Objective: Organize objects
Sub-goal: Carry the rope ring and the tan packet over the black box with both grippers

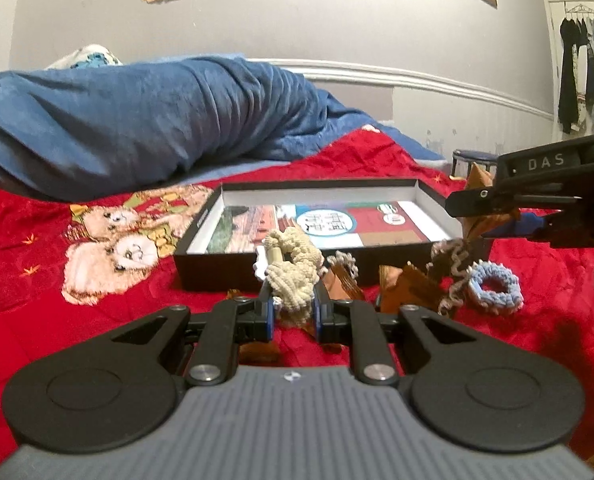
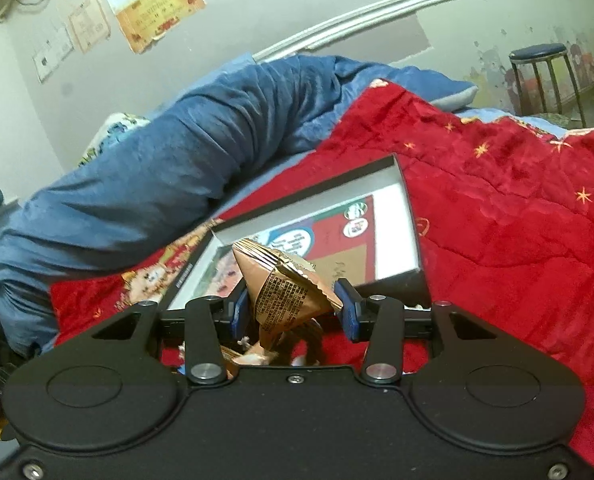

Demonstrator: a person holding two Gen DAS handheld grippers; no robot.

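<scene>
My left gripper [image 1: 293, 312] is shut on a cream knitted scrunchie [image 1: 295, 270], held up just in front of the shallow black box [image 1: 425, 190] with a printed card inside. My right gripper [image 2: 293, 312] is shut on a bronze foil snack packet [image 2: 285, 286], lifted over the near end of the same black box [image 2: 411, 216]. From the left wrist view the right gripper [image 1: 509, 216] shows at the right edge, still holding that packet [image 1: 479, 178]. On the red quilt lie a light blue scrunchie [image 1: 495, 288], a beige and brown scrunchie [image 1: 453, 264] and more bronze packets [image 1: 411, 286].
A rolled blue blanket [image 1: 137, 120] lies along the wall behind the box. The red quilt [image 2: 517, 220] covers the bed. A blue-topped stool [image 2: 539, 54] stands beyond the bed's far end, and dark clothes [image 1: 585, 76] hang on a door.
</scene>
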